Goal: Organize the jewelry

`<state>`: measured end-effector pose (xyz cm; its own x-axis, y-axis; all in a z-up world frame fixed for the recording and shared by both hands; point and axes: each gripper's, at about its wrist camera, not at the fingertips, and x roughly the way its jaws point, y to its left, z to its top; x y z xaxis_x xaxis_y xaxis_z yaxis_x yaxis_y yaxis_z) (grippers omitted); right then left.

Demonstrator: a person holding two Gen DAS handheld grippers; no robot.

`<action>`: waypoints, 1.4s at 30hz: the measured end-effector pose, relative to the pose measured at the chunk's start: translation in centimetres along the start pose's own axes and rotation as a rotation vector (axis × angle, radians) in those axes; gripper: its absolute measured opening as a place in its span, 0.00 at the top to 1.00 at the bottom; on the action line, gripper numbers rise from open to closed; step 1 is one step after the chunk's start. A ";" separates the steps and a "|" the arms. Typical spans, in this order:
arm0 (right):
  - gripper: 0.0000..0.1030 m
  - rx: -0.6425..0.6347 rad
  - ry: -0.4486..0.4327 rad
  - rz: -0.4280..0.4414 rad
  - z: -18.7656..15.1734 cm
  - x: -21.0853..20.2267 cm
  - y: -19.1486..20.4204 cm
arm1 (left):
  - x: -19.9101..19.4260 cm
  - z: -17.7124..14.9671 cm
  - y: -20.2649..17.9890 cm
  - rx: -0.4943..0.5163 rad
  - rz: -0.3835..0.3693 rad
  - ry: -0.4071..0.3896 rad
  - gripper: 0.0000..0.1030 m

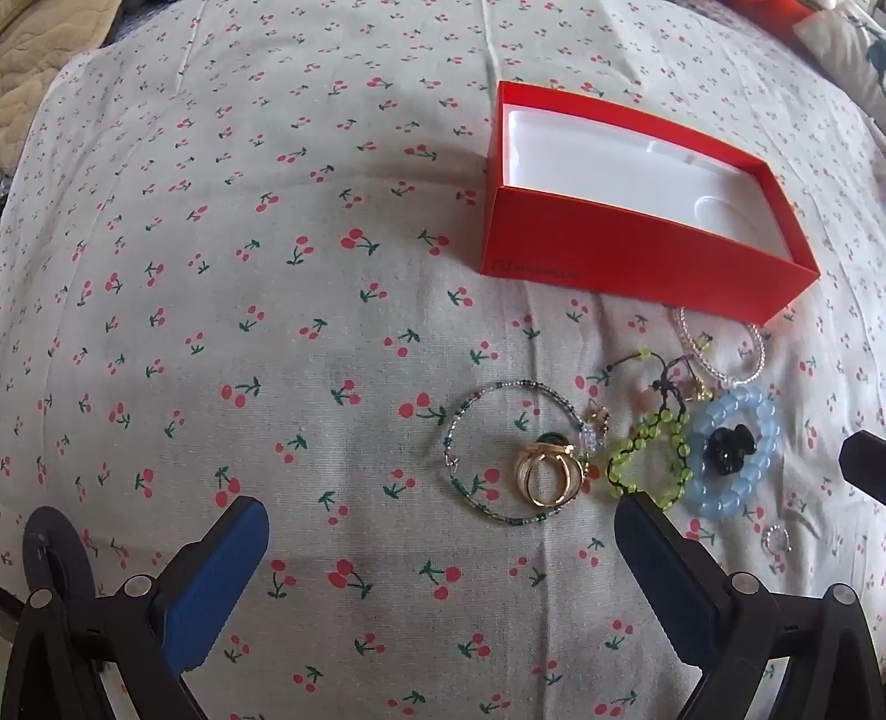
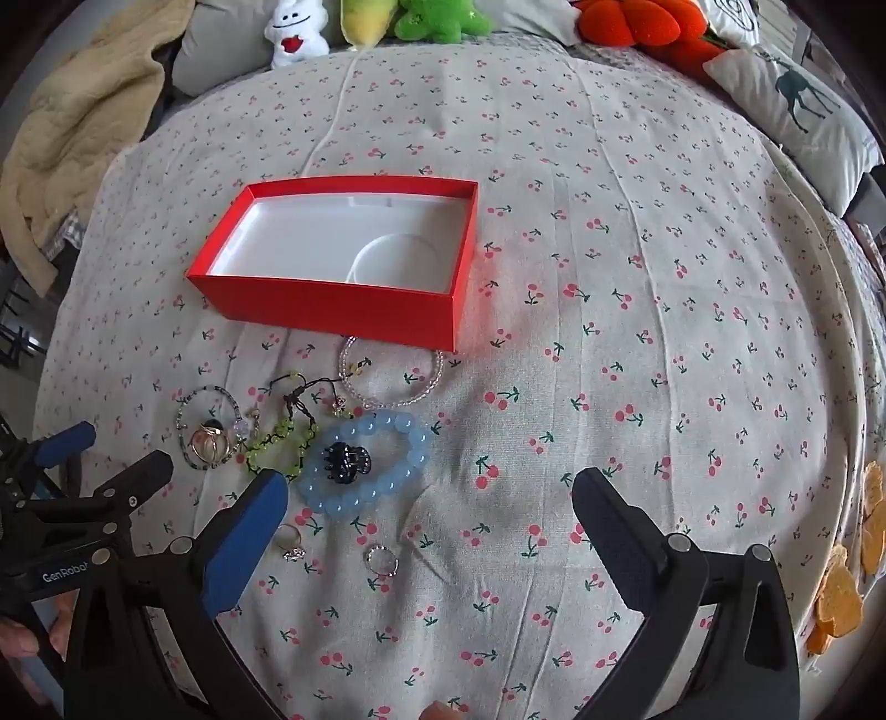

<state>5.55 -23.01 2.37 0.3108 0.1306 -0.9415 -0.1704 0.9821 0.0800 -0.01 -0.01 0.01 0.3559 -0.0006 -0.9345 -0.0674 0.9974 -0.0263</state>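
Loose jewelry beside empty red box

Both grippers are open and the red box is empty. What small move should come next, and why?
Probably lower the right gripper toward the blue bead bracelet. It lies just ahead of the open jaws, clear of the tangled green bracelet, and the red box holds nothing yet.

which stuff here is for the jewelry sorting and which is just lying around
For the job: red box, blue bead bracelet, green bead bracelet, clear bead bracelet, gold rings, black hair claw.

Lying about: plush toys, beige blanket, deer pillow.
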 end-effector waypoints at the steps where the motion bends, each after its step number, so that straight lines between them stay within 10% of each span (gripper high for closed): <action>1: 0.00 0.002 0.001 0.002 0.0 0.0 -0.1 | 0.0 0.0 -0.1 0.001 0.000 0.000 0.00; 42: 0.00 0.009 0.010 -0.002 -0.2 0.3 0.1 | -0.2 -0.3 -1.3 -0.003 -0.036 -0.012 0.00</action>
<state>5.42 -22.91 2.03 0.3018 0.1270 -0.9449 -0.1613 0.9836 0.0807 -0.25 -1.33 0.11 0.3696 -0.0351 -0.9285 -0.0575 0.9965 -0.0606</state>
